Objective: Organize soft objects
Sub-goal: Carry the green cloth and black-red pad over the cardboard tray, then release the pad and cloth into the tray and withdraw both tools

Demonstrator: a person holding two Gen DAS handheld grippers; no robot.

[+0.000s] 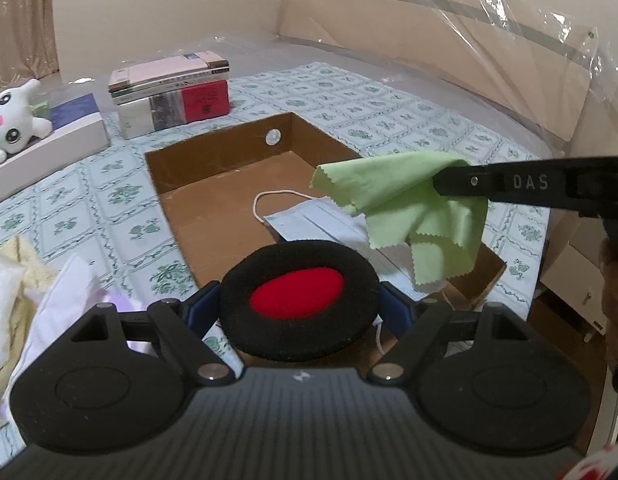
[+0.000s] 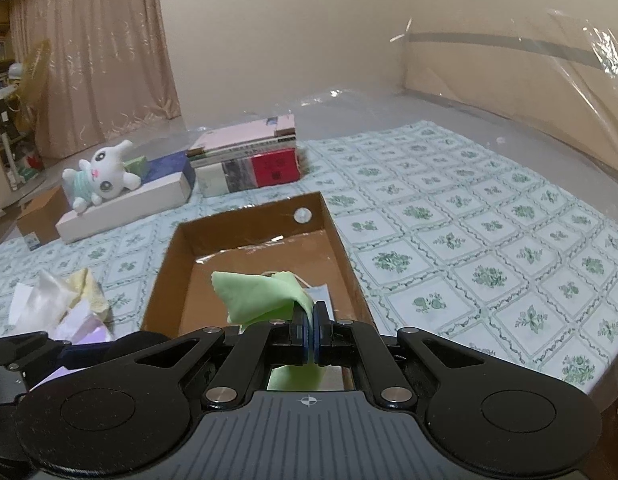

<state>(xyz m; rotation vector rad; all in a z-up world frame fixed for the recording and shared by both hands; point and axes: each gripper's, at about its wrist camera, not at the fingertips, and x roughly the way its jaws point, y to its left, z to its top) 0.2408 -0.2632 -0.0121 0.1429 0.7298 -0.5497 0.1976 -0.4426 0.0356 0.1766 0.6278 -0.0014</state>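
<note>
My left gripper point(image 1: 300, 300) is shut on a round black foam pad with a red centre point(image 1: 297, 294), held over the near end of an open cardboard box point(image 1: 213, 140). A pale blue face mask point(image 1: 309, 220) lies inside the box. My right gripper point(image 2: 312, 320) is shut on a light green cloth point(image 2: 261, 292), which hangs over the box point(image 2: 249, 216) above the mask point(image 2: 321, 292). In the left wrist view the right gripper point(image 1: 453, 180) reaches in from the right with the green cloth point(image 1: 409, 200) draped from its tip.
The box sits on a bed with a green-patterned sheet point(image 2: 469, 240). A stack of books point(image 2: 249, 156) and a white plush toy point(image 2: 101, 176) on a flat white box lie behind it. Crumpled white, yellow and lilac soft things point(image 2: 61, 304) lie at the left. The plastic-wrapped headboard point(image 1: 469, 60) stands at the right.
</note>
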